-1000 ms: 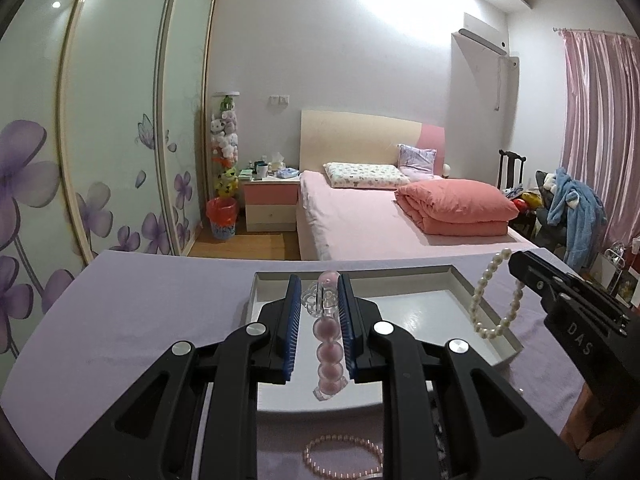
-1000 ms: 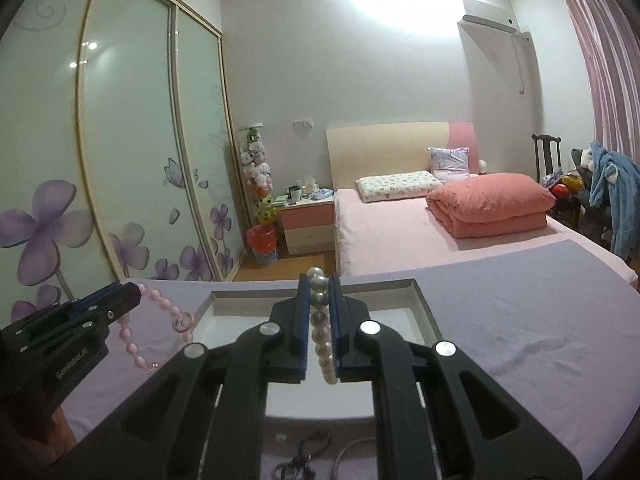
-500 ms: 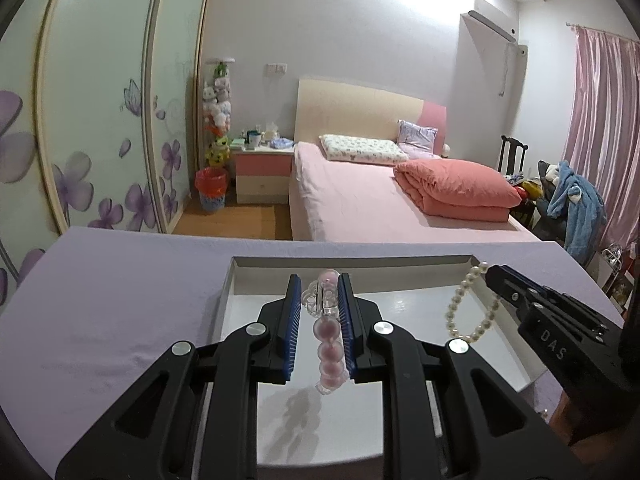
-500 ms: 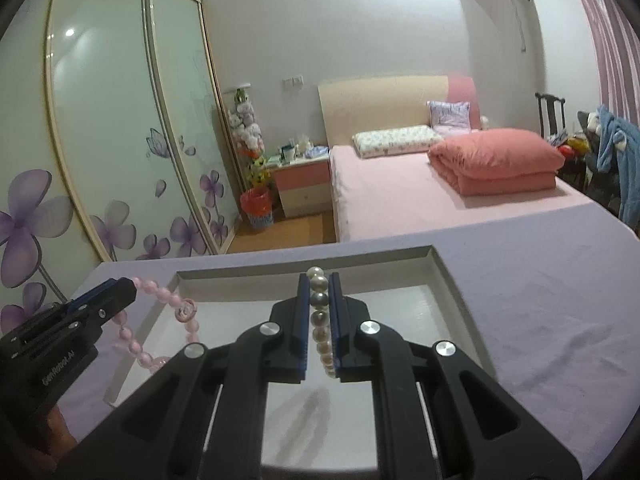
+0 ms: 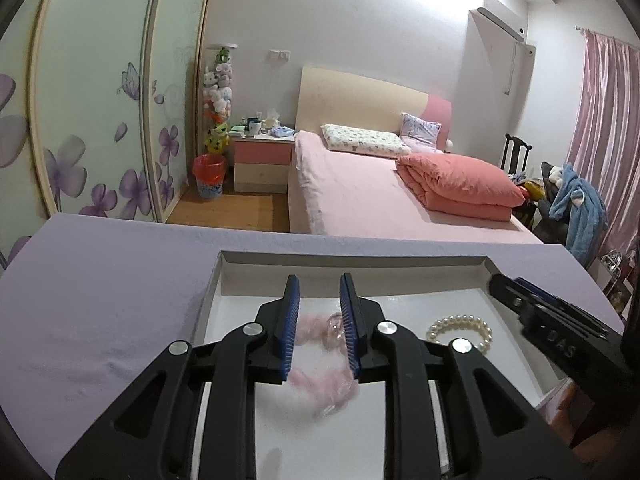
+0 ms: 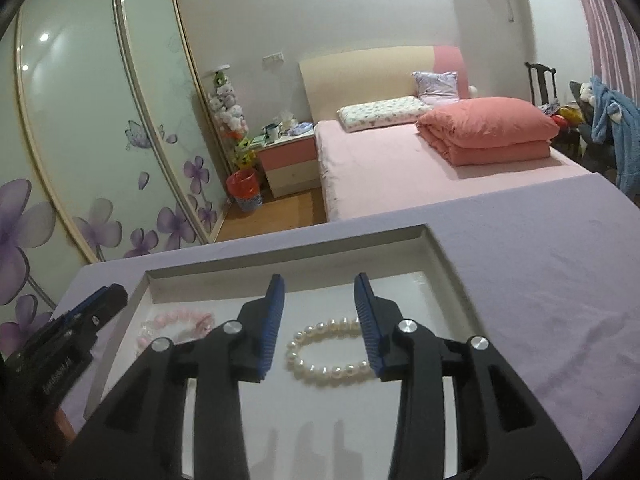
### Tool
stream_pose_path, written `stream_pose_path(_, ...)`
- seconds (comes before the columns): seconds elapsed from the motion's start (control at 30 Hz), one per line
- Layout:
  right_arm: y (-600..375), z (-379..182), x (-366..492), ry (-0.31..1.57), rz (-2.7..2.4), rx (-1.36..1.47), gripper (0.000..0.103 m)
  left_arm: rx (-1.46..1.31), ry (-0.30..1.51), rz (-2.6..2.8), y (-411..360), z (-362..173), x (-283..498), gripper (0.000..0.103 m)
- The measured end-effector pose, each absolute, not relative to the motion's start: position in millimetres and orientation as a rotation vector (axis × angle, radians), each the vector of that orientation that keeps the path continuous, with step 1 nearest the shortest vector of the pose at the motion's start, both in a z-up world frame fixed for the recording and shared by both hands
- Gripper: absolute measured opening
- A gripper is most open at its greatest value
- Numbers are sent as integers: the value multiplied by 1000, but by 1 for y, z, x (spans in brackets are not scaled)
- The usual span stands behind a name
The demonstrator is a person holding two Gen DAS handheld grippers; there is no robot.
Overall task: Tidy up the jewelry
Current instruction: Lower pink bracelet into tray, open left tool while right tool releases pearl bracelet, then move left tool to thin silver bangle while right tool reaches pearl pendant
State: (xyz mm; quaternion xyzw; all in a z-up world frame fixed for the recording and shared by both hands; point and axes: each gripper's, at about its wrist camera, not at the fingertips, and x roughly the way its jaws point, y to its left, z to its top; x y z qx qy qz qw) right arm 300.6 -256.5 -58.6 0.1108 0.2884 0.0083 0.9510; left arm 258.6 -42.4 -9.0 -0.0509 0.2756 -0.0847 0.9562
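Observation:
A white shallow tray (image 5: pixel 352 258) lies on the purple tabletop. My left gripper (image 5: pixel 319 280) hovers over its left half with jaws opening. A pink bead bracelet (image 5: pixel 320 390), blurred, is on the tray floor under the fingers, and no pad presses on it. My right gripper (image 6: pixel 319 278) hangs over the tray's right half, jaws also opening. A white pearl bracelet (image 6: pixel 330 372) rests flat on the tray below and between its blue pads (image 6: pixel 272 320), free of them. Each view shows the other side too: pearl bracelet (image 5: pixel 456 320), right gripper (image 5: pixel 498 282), pink bracelet (image 6: pixel 176 318), left gripper (image 6: pixel 114 292).
The purple cloth (image 6: pixel 540 280) spreads on both sides of the tray and ends at a far edge. Beyond it are a pink bed (image 5: pixel 380 200), a nightstand (image 5: pixel 262 164) and a flowered wardrobe (image 5: pixel 100 120).
Both grippers came forward and down over the tray and their jaws parted. The pink bracelet and the pearl bracelet left the pads and dropped onto the tray floor.

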Motion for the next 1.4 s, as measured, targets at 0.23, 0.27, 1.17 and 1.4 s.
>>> stream_pose_path(0.23, -271, -48, 276, 553, 9, 237, 37, -118, 551, -131, -26, -1, 250, 26)
stream_pose_path(0.27, -272, -46, 272, 550, 9, 235, 37, -115, 551, -127, -23, 0, 246, 26)
stream_pose_path(1.17, -307, -104, 167, 845, -50, 103, 31, -58, 706, -158, 20, -35, 145, 44)
stream_pose_path(1.4, -300, -115, 174, 884, -61, 62, 23, -42, 731, -216, 10, -40, 128, 46)
